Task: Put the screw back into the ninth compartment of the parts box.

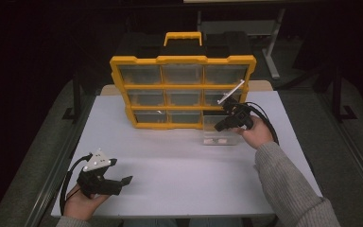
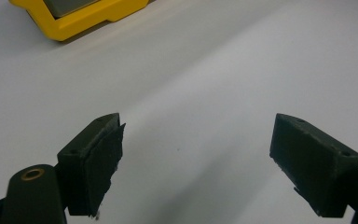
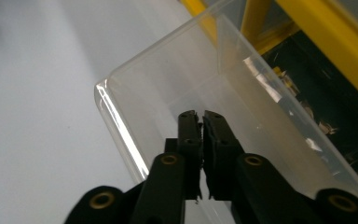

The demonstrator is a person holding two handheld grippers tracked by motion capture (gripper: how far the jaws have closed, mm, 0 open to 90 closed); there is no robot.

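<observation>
On the white table (image 1: 179,165), toward its far edge, stands a yellow organizer (image 1: 183,90) with a three-by-three grid of clear drawers and a yellow handle (image 1: 183,38) on top. The bottom-right slot is vacant; its clear drawer (image 1: 219,135) sits on the table just in front of that slot, pulled fully out.

Right gripper (image 1: 227,124): held in the right hand (image 1: 255,133) at the near-right side of the drawer, jaws pointing left and down over the drawer. In the right gripper view the right gripper (image 3: 201,116) has its jaws together, only a hairline gap between the pads, tips inside the drawer's outline near a rounded corner (image 3: 103,88). Whether anything thin is pinched between the pads cannot be told. The drawer (image 3: 177,84) looks empty through its walls. Beyond it the organizer frame (image 3: 326,42) runs diagonally, with small metallic items (image 3: 326,127) visible in the dark interior behind.

Left gripper (image 1: 123,182): held in the left hand (image 1: 82,201) at the near-left corner of the table, well apart from drawer and organizer, a grey three-cornered plate (image 1: 97,161) on top. In the left gripper view the left gripper (image 2: 198,135) has its jaws spread wide over bare table (image 2: 191,70), nothing between them. A corner of the organizer (image 2: 74,18) shows at the top left of that view, far off.

A grey sleeve (image 1: 288,189) covers the right forearm.
</observation>
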